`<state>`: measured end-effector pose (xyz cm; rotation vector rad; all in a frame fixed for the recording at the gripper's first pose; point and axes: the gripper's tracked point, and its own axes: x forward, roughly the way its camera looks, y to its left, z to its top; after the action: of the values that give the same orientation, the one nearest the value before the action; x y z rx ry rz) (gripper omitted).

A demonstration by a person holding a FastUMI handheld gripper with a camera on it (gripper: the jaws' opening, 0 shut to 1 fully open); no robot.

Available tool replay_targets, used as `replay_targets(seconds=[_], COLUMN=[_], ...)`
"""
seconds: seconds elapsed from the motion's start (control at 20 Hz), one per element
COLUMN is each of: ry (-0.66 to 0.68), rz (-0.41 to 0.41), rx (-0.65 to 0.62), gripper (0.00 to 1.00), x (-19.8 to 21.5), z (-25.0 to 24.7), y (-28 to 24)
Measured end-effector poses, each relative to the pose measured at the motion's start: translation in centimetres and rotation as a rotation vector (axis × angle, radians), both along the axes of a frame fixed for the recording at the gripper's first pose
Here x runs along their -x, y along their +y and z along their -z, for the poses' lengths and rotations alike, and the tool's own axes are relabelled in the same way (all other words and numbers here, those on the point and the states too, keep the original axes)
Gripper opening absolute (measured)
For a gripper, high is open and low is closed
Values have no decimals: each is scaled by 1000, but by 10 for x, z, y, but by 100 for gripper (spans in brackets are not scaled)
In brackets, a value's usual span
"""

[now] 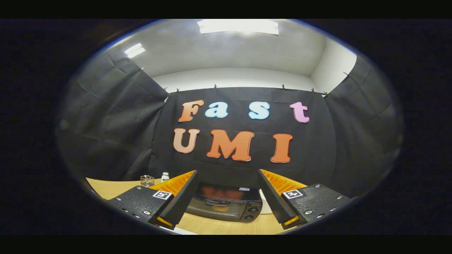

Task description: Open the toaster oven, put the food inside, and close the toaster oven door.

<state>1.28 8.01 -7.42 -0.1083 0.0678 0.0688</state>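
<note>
A black toaster oven [226, 204] stands on the wooden table [116, 188], beyond my fingers and framed between them. Its glass door looks shut, with a handle across the front and two round knobs [251, 212] at its right side. My gripper [227, 180] is open, held well short of the oven, with nothing between its fingers. I cannot make out any food from here.
A small clear box [147, 180] and a white bottle with a green cap [165, 176] stand at the back left of the table. A white object [265, 204] sits just right of the oven. Black cloth walls close in the booth behind.
</note>
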Motion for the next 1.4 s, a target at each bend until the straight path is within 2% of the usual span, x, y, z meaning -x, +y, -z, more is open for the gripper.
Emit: replay_targets(seconds=[0.5, 0.75, 0.95, 1.25, 1.4], ry=[-8, 9, -1, -79, -96], rz=[-18, -31, -108, -153, -228], rx=[-1, -24, -61, -6, -33], gripper=[98, 98, 98, 98, 98], x=[17, 41, 70, 88, 93], z=[-13, -26, -51, -80, -81], y=[29, 56, 91, 108, 127])
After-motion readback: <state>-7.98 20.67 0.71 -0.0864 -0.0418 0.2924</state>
